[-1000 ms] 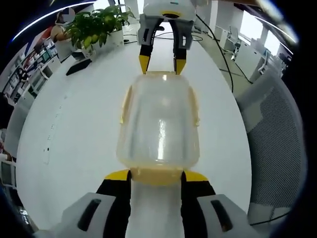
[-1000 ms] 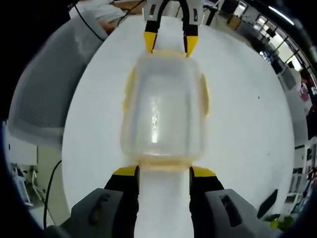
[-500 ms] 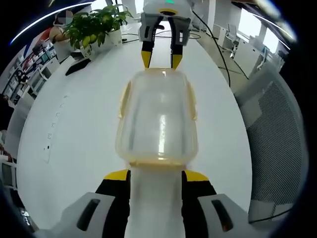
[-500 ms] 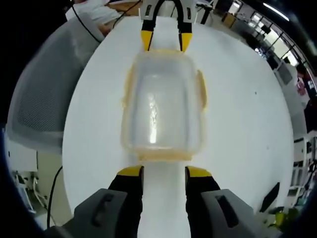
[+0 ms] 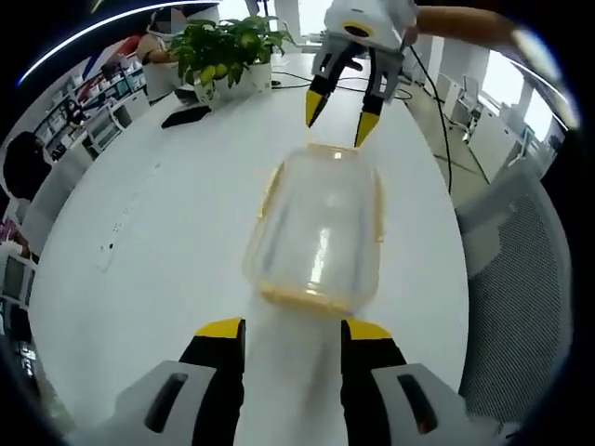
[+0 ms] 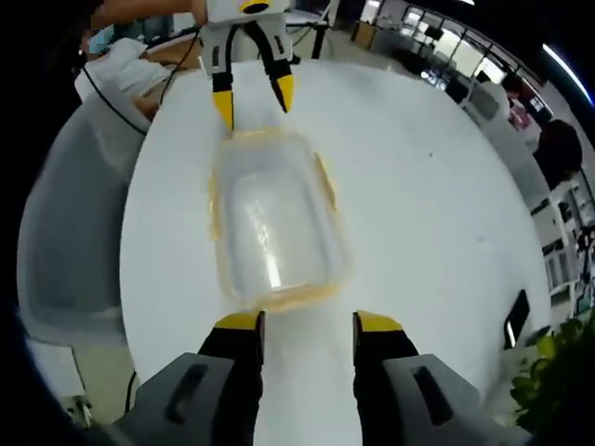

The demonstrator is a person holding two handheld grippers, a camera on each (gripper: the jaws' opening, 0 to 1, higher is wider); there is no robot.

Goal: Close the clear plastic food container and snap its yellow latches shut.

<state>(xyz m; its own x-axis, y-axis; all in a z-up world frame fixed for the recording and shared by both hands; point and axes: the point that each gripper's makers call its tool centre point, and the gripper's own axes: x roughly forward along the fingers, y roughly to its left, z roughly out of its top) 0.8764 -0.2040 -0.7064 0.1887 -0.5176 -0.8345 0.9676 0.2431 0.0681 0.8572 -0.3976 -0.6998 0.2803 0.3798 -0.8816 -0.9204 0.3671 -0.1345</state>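
While box is sitting on table with lid on, left gripper and right gripper are waiting near its ends, jaws open, gripping nothing. Latches looking unsnapped, hard telling.

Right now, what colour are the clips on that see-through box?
Yellow latches, clearest in the left gripper view.

Your left gripper sits just short of the clear plastic food container on the white table, jaws apart. Right gripper hovers spread at its far end. Potted plant beyond.
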